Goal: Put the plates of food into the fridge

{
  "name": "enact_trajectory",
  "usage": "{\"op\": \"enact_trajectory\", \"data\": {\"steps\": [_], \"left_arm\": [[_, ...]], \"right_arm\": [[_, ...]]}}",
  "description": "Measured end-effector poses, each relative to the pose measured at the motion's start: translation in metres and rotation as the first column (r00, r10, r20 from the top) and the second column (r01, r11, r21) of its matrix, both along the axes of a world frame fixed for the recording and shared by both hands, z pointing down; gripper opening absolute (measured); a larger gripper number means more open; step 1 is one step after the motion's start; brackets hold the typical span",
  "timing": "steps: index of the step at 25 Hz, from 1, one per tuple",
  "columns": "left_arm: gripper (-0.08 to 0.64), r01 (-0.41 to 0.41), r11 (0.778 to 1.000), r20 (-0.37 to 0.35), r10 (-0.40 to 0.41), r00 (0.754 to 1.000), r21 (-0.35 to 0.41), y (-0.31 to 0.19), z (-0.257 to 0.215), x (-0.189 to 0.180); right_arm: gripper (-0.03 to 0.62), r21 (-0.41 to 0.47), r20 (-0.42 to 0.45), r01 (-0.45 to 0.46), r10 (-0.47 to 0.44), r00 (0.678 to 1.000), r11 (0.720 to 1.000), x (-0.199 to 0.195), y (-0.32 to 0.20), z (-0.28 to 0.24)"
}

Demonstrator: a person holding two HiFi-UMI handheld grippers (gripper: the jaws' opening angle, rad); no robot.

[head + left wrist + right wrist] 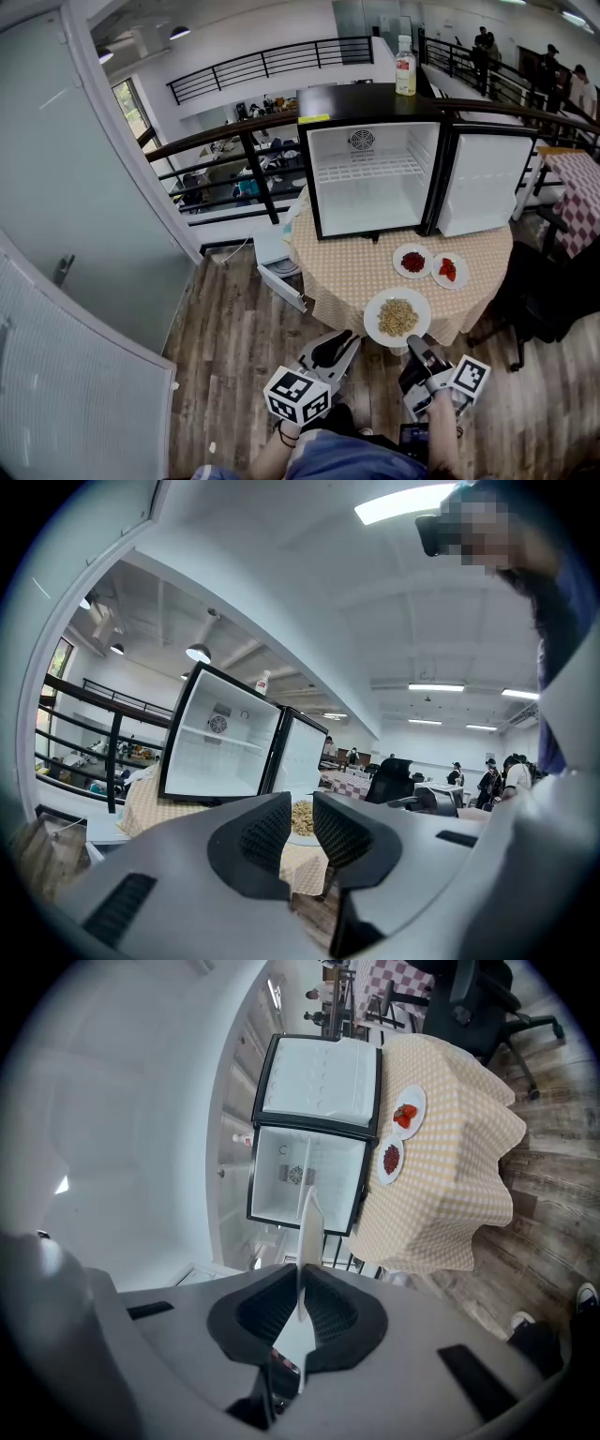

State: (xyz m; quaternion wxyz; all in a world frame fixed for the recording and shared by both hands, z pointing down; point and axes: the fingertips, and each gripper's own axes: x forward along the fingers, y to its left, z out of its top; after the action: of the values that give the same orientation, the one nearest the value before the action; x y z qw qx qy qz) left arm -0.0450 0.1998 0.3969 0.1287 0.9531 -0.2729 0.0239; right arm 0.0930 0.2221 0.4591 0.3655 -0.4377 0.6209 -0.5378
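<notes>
A small black fridge [375, 178] stands open and empty on a round table with a checked cloth [342, 277], its door [483, 183] swung right. A white plate of pale noodles [397, 317] sits level at the table's front edge. My right gripper [413, 343] is shut on its near rim, and the plate [307, 1232] shows edge-on between the pads in the right gripper view. Two small plates of red food [412, 261] [449, 270] lie in front of the fridge. My left gripper [349, 337] hangs left of the noodle plate, jaws a little apart, nothing between them. The left gripper view shows the noodles [302, 817] through the gap.
A bottle [405, 67] stands on top of the fridge. A glass wall [84, 234] runs along the left, and a dark railing [244, 141] runs behind the table. A black office chair [544, 300] and a red-checked table [577, 202] stand at the right. People stand far back.
</notes>
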Motion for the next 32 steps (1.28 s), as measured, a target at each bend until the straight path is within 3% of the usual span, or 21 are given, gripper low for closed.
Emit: {"op": "enact_trajectory", "data": {"steps": [11,19,32], "left_arm": [[0.069,-0.024,0.999,0.012,0.025,1.0,-0.041,-0.054,0.02,0.011],[0.069,-0.099,0.994,0.009,0.1,0.995,-0.044,-0.14,0.019,0.026],[0.069,-0.088,0.995,-0.013,0.088,0.996,-0.056,-0.273,0.021,-0.003]], "right_arm": [[0.032,-0.055,0.004,-0.046,0.047,0.999,0.997,0.02,-0.041,0.025],[0.032,-0.08,0.01,-0.087,0.088,0.996,0.993,0.025,-0.121,0.022],[0.032,-0.13,-0.007,-0.071,0.071,0.997,0.989,-0.003,-0.249,0.032]]}}
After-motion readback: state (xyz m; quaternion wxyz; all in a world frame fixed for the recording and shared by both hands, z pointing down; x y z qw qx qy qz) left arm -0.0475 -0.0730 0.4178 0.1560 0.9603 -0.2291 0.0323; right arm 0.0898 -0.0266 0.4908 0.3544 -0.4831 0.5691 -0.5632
